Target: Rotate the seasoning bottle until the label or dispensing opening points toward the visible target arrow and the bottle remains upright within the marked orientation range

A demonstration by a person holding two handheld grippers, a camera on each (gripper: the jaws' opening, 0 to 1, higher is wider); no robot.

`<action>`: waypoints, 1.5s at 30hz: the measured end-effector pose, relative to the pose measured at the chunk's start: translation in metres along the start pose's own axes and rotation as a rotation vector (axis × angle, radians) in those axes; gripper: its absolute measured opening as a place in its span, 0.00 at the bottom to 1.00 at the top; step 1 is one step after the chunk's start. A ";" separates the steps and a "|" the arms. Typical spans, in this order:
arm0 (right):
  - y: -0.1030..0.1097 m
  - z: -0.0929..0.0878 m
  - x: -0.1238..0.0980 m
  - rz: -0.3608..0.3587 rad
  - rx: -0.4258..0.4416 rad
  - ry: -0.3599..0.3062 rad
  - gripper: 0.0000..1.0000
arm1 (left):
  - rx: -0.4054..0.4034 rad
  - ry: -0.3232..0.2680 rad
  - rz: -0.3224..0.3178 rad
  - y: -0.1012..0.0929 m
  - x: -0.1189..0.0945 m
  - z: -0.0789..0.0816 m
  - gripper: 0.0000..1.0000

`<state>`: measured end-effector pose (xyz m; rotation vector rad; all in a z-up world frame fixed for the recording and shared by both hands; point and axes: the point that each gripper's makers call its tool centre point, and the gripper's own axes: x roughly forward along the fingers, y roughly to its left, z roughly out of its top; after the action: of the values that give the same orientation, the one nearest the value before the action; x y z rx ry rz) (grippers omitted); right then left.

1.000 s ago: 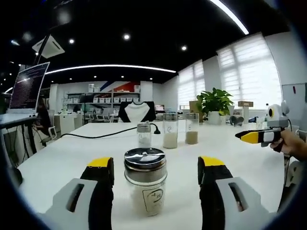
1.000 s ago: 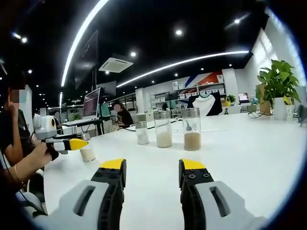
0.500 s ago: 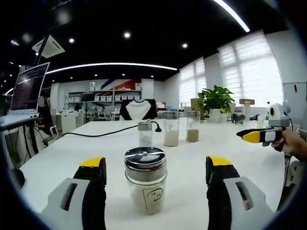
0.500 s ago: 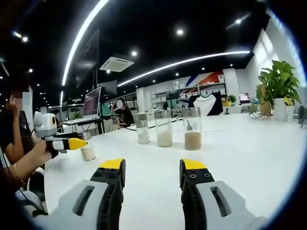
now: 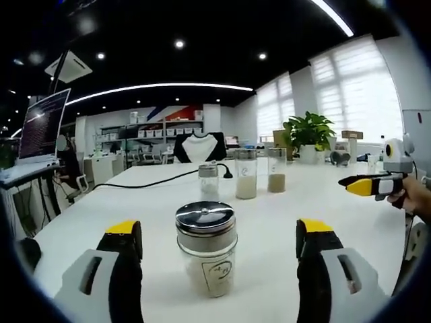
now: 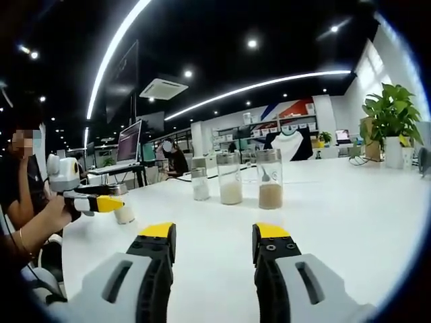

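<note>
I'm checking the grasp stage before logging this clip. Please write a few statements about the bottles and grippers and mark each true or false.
1. The left gripper is open, its jaws on either side of the seasoning bottle without touching it. True.
2. The seasoning bottle lies on its side. False: it stands upright on the white table, metal lid on top.
3. The right gripper is shut on a jar. False: it is open, with bare table between its jaws.
4. Three more jars stand in a row farther back on the table. True.
5. The tall jar at the row's right end in the right gripper view holds brownish powder. True.
</note>
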<state>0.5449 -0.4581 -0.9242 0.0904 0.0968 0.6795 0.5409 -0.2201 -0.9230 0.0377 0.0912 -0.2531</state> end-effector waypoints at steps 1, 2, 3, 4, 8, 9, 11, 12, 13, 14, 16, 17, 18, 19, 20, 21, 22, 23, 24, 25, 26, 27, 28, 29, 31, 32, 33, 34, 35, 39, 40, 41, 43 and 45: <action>0.000 0.000 0.000 0.000 -0.001 0.001 0.44 | 0.006 0.014 0.003 0.000 -0.001 -0.002 1.00; 0.000 0.000 0.000 0.001 -0.001 0.001 0.44 | 0.010 0.017 0.002 0.000 -0.001 -0.002 1.00; 0.001 0.000 0.001 0.002 0.000 0.002 0.44 | 0.026 0.036 -0.001 -0.001 -0.002 -0.005 1.00; 0.001 0.000 0.001 0.003 -0.001 0.002 0.44 | 0.039 0.045 0.000 -0.002 -0.002 -0.006 1.00; 0.001 0.001 0.002 0.003 -0.004 0.003 0.44 | 0.070 0.052 -0.006 -0.005 -0.003 -0.007 1.00; 0.001 0.001 0.002 0.002 -0.004 0.004 0.44 | 0.071 0.051 -0.011 -0.006 -0.003 -0.007 1.00; 0.000 0.001 0.002 0.003 -0.005 0.006 0.44 | 0.066 0.047 -0.026 -0.008 -0.003 -0.007 1.00; 0.000 0.001 0.002 0.002 -0.006 0.007 0.44 | 0.066 0.043 -0.039 -0.010 -0.004 -0.006 1.00; 0.000 0.001 0.002 0.002 -0.006 0.006 0.44 | 0.067 0.038 -0.043 -0.011 -0.004 -0.005 1.00; 0.000 0.001 0.002 0.002 -0.006 0.007 0.44 | 0.071 0.036 -0.046 -0.012 -0.005 -0.004 1.00; 0.000 0.001 0.002 0.002 -0.006 0.008 0.44 | 0.075 0.037 -0.031 -0.011 -0.005 -0.003 1.00; 0.000 0.001 0.003 0.002 -0.006 0.008 0.44 | 0.095 0.048 -0.043 -0.012 -0.005 -0.004 1.00; 0.000 0.001 0.003 0.003 -0.005 0.008 0.44 | 0.095 0.038 -0.039 -0.012 -0.006 -0.002 1.00; 0.001 0.001 0.003 0.004 -0.005 0.008 0.44 | 0.092 0.031 -0.045 -0.013 -0.006 -0.001 1.00; 0.001 0.000 0.003 0.005 -0.004 0.009 0.44 | 0.090 0.024 -0.052 -0.014 -0.006 0.001 1.00; 0.001 0.000 0.003 0.005 -0.004 0.009 0.44 | 0.085 0.023 -0.061 -0.015 -0.007 0.001 1.00; 0.001 0.000 0.003 0.006 -0.005 0.009 0.44 | 0.084 0.019 -0.062 -0.016 -0.007 0.002 1.00; 0.001 0.000 0.003 0.005 -0.004 0.009 0.44 | 0.090 0.020 -0.069 -0.017 -0.008 0.003 1.00; 0.001 0.000 0.003 0.005 -0.003 0.010 0.44 | 0.092 0.023 -0.068 -0.017 -0.008 0.003 0.99; 0.001 0.000 0.003 0.005 -0.002 0.010 0.44 | 0.104 0.028 -0.065 -0.017 -0.008 0.002 0.97; 0.001 0.000 0.003 0.004 0.000 0.010 0.44 | 0.120 0.033 -0.067 -0.017 -0.009 0.002 0.92; 0.001 0.000 0.002 0.002 0.002 0.010 0.44 | 0.116 0.034 -0.061 -0.016 -0.010 0.002 0.89; 0.000 0.000 0.002 0.002 0.002 0.009 0.44 | 0.090 0.021 -0.046 -0.013 -0.010 0.005 0.90; 0.000 0.000 0.002 0.001 0.001 0.009 0.44 | 0.065 -0.006 -0.046 -0.013 -0.010 0.009 0.92; 0.000 0.000 0.001 -0.001 0.001 0.008 0.44 | 0.029 -0.043 -0.034 -0.010 -0.013 0.016 0.91; -0.001 0.001 0.001 -0.003 0.001 0.008 0.44 | 0.028 -0.049 -0.028 -0.007 -0.014 0.019 0.91; -0.001 0.001 0.001 -0.003 0.001 0.007 0.44 | 0.029 -0.051 -0.027 -0.007 -0.014 0.020 0.91; -0.001 0.001 0.000 -0.004 0.002 0.007 0.44 | 0.030 -0.054 -0.017 -0.005 -0.014 0.023 0.91; -0.001 0.001 0.000 -0.005 0.003 0.005 0.44 | 0.029 -0.058 -0.008 -0.004 -0.014 0.026 0.91; -0.001 0.002 0.001 -0.002 0.004 0.001 0.44 | 0.015 -0.089 -0.014 -0.007 -0.008 0.040 0.90; 0.000 0.003 0.001 -0.002 0.004 0.000 0.44 | 0.016 -0.095 -0.015 -0.009 -0.007 0.043 0.89; 0.000 0.003 0.001 -0.001 0.004 -0.001 0.44 | 0.016 -0.098 -0.016 -0.010 -0.006 0.044 0.89; 0.000 0.005 0.001 0.000 0.003 -0.005 0.44 | 0.023 -0.110 -0.040 -0.017 0.001 0.052 0.89; 0.000 0.007 0.001 0.001 0.002 -0.009 0.44 | 0.025 -0.113 -0.054 -0.021 0.007 0.056 0.89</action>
<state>0.5459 -0.4576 -0.9177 0.0955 0.0886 0.6803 0.5466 -0.2449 -0.8684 0.0456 -0.0233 -0.3095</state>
